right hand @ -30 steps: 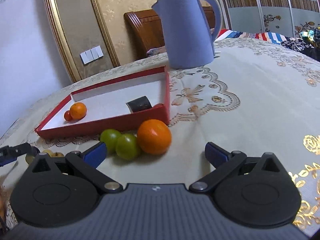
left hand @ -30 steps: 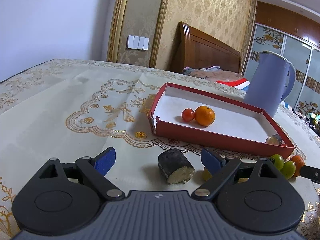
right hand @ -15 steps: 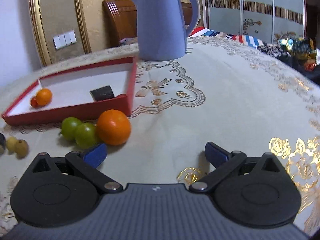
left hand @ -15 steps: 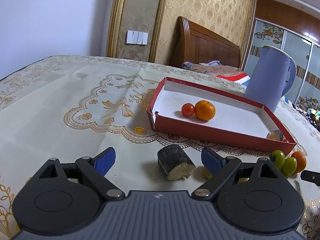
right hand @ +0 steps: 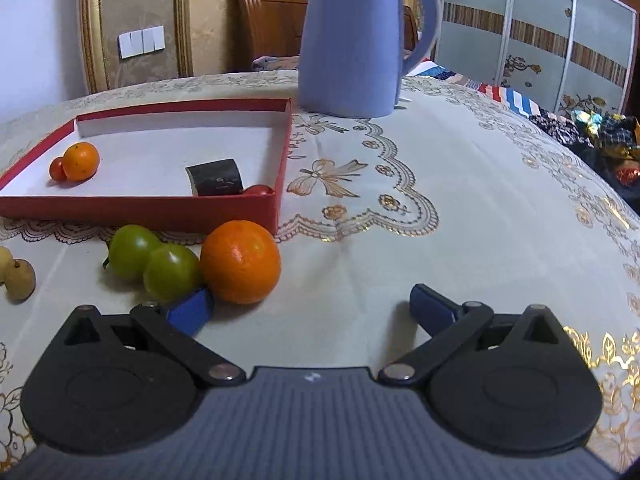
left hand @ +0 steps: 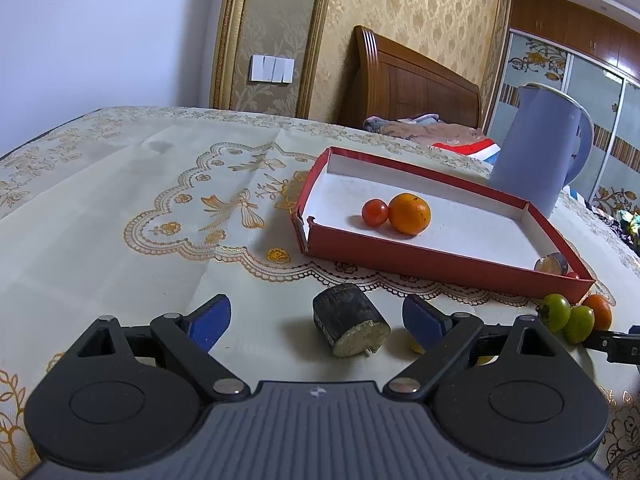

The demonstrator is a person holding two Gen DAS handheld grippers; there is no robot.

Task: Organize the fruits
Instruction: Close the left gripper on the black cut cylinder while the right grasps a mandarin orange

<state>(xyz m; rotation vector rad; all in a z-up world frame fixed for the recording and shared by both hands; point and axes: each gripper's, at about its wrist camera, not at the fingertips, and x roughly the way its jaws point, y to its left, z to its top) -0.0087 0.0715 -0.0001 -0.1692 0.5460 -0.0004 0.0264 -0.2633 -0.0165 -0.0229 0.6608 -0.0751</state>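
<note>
My left gripper (left hand: 316, 320) is open low over the tablecloth. A dark stub with a pale cut end (left hand: 348, 326) lies between its blue pads, touching neither. A red tray (left hand: 440, 268) beyond holds an orange (left hand: 410, 214) and a red tomato (left hand: 375, 213). My right gripper (right hand: 312, 310) is open and holds nothing. A loose orange (right hand: 240, 262) sits just ahead of its left pad, with two green tomatoes (right hand: 172, 274) beside it. The red tray (right hand: 140, 208) behind them also holds a dark stub (right hand: 216, 178) and a small red tomato (right hand: 258, 190) in its near right corner.
A tall blue kettle (right hand: 348, 40) stands behind the tray's right end. Two small yellowish fruits (right hand: 18, 280) lie at the left edge of the right wrist view. Bare tablecloth (right hand: 480, 200) spreads to the right. A wooden headboard and wardrobe stand behind the table.
The right wrist view swung right and levelled out. The loose orange and green tomatoes shifted left, now ahead of its left pad. My left gripper has hardly moved.
</note>
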